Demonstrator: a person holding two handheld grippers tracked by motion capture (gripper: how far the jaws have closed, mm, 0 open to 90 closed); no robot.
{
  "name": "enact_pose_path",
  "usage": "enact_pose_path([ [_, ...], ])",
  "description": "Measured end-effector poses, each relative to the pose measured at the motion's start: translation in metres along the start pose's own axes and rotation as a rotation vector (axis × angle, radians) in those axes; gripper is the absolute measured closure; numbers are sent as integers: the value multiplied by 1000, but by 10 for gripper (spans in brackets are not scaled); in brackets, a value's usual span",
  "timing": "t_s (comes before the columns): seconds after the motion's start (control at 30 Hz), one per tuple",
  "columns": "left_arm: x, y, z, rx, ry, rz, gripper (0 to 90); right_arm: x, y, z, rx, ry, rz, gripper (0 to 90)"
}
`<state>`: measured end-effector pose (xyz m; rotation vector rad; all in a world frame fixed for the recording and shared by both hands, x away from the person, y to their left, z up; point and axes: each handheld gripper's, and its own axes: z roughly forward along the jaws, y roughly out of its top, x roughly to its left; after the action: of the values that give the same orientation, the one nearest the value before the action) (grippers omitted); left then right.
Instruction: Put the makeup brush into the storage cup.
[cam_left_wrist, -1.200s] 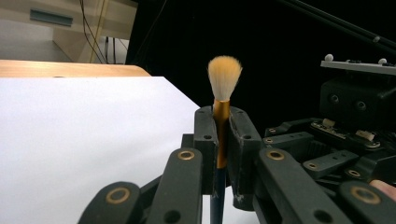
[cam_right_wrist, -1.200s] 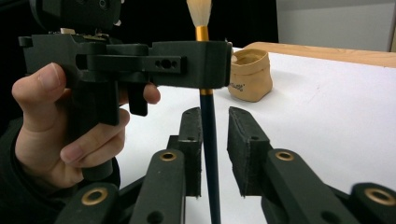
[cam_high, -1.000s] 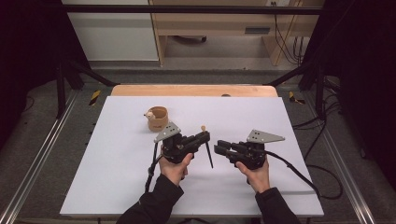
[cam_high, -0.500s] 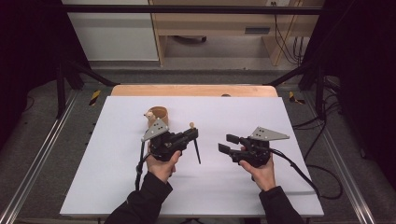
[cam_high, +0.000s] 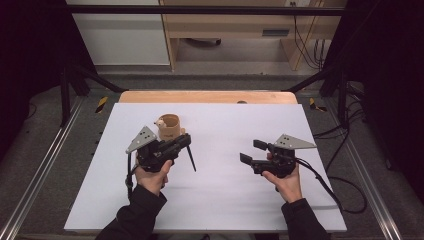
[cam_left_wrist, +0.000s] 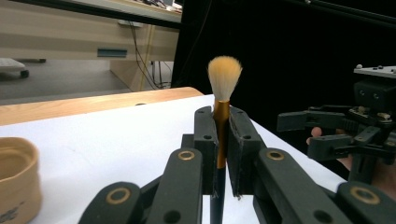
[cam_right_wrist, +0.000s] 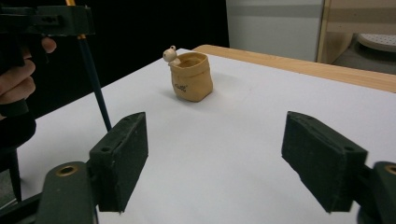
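My left gripper (cam_high: 186, 140) is shut on a paintbrush (cam_high: 191, 161) with a dark handle, a gold ferrule and tan bristles (cam_left_wrist: 224, 77). The brush stands upright between the jaws, with its handle end hanging down to the white table (cam_high: 220, 200). Just behind this gripper sits a small tan pouch-shaped cup (cam_high: 169, 126) with a pale bead at its rim (cam_right_wrist: 169, 54). On the right of the table my right gripper (cam_high: 253, 151) is open and holds nothing. In the right gripper view, the cup (cam_right_wrist: 191, 77) and the brush handle (cam_right_wrist: 95, 86) lie ahead of the right gripper (cam_right_wrist: 219, 158).
A wooden strip (cam_high: 207, 96) runs along the table's far edge. Metal frame rails (cam_high: 45, 165) and cables (cam_high: 340, 192) flank the table. Beyond the table stand a wooden desk and a white cabinet (cam_high: 120, 35).
My left gripper has carried the brush leftward, close to the cup. The right gripper has drifted a little to the right, so the two now stand farther apart.
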<state>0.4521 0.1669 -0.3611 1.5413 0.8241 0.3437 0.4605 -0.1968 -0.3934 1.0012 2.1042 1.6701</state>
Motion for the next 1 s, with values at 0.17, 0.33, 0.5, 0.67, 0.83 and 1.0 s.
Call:
enact_pose_path([
  [0.17,8,0,-10,-8,25,2,833,-5,-1,-8,-13,-41,18,128],
  [0.33,15,1,-18,-19,42,5,833,-6,-1,-16,-17,-75,22,65],
  [0.5,20,5,-26,-37,61,11,833,-9,-7,-25,2,-117,9,34],
  [0.67,26,9,-35,-42,86,24,833,-17,-13,-34,-2,-145,29,32],
  [0.83,33,10,-41,-40,113,28,834,-20,-16,-40,2,-174,28,21],
  [1.0,37,11,-43,-41,132,26,833,-22,-19,-46,-6,-193,33,18],
])
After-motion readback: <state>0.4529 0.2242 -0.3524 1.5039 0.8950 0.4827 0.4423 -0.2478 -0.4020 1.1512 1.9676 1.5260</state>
